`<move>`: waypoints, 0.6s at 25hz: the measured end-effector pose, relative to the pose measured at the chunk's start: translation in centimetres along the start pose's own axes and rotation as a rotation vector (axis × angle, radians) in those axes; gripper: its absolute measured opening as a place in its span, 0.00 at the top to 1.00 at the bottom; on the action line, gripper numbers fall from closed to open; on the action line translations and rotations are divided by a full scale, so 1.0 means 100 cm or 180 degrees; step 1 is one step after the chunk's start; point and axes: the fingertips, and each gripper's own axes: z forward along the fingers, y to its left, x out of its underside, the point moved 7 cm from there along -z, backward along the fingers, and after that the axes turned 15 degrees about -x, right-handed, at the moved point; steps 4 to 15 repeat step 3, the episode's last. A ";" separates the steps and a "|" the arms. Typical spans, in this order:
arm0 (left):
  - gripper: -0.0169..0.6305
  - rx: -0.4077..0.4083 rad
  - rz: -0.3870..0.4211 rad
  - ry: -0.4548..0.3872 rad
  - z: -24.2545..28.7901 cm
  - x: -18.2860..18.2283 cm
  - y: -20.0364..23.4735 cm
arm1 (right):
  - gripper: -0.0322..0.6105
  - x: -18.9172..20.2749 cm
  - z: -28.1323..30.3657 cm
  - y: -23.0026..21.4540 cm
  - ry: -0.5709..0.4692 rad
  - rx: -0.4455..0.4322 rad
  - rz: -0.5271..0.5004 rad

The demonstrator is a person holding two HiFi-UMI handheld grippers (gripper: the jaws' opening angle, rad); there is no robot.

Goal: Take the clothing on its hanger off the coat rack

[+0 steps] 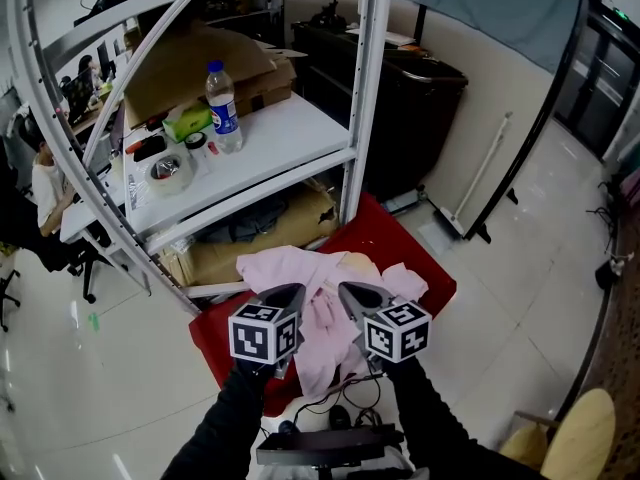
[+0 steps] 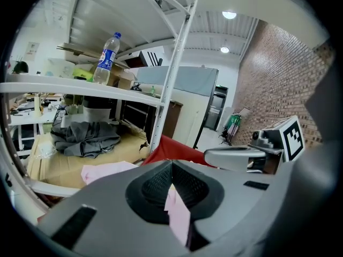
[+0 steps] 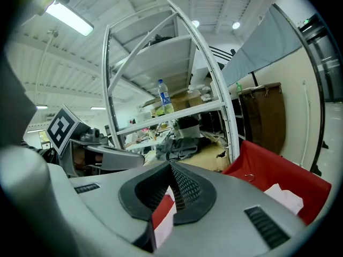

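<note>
A pink garment (image 1: pixel 312 308) lies crumpled on a red cloth (image 1: pixel 405 243) on the floor, in front of a white shelf frame (image 1: pixel 362 88). No hanger shows on it. My left gripper (image 1: pixel 298 290) and right gripper (image 1: pixel 344 288) hover side by side just above the garment, both pointing toward the shelves. In the left gripper view the left gripper (image 2: pixel 171 164) has its jaws met at the tips with nothing clamped; pink fabric (image 2: pixel 107 170) shows beneath. In the right gripper view the right gripper (image 3: pixel 170 165) is likewise shut and empty, above the red cloth (image 3: pixel 278 167).
The shelf carries a water bottle (image 1: pixel 223 108), a tape roll (image 1: pixel 170 173) and cardboard; grey clothing (image 2: pixel 86 135) lies on its lower board. A black cabinet (image 1: pixel 400 98) stands behind, a wooden chair (image 1: pixel 580 438) at the lower right, and a seated person (image 1: pixel 45 188) at the left.
</note>
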 end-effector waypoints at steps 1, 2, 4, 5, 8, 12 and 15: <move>0.95 0.0004 0.0003 0.0001 -0.001 0.000 -0.001 | 0.94 0.000 -0.001 0.001 0.0004 -0.0002 -0.0002; 0.95 0.0010 0.0006 0.0002 -0.002 0.001 -0.001 | 0.94 0.000 -0.002 0.001 0.0006 -0.0005 -0.0004; 0.95 0.0016 0.0008 0.0003 -0.002 0.001 -0.002 | 0.94 0.000 -0.002 0.002 0.0008 -0.0008 -0.0007; 0.95 0.0016 0.0008 0.0003 -0.002 0.001 -0.002 | 0.94 0.000 -0.002 0.002 0.0008 -0.0008 -0.0007; 0.95 0.0016 0.0008 0.0003 -0.002 0.001 -0.002 | 0.94 0.000 -0.002 0.002 0.0008 -0.0008 -0.0007; 0.95 0.0016 0.0008 0.0003 -0.002 0.001 -0.002 | 0.94 0.000 -0.002 0.002 0.0008 -0.0008 -0.0007; 0.95 0.0016 0.0008 0.0003 -0.002 0.001 -0.002 | 0.94 0.000 -0.002 0.002 0.0008 -0.0008 -0.0007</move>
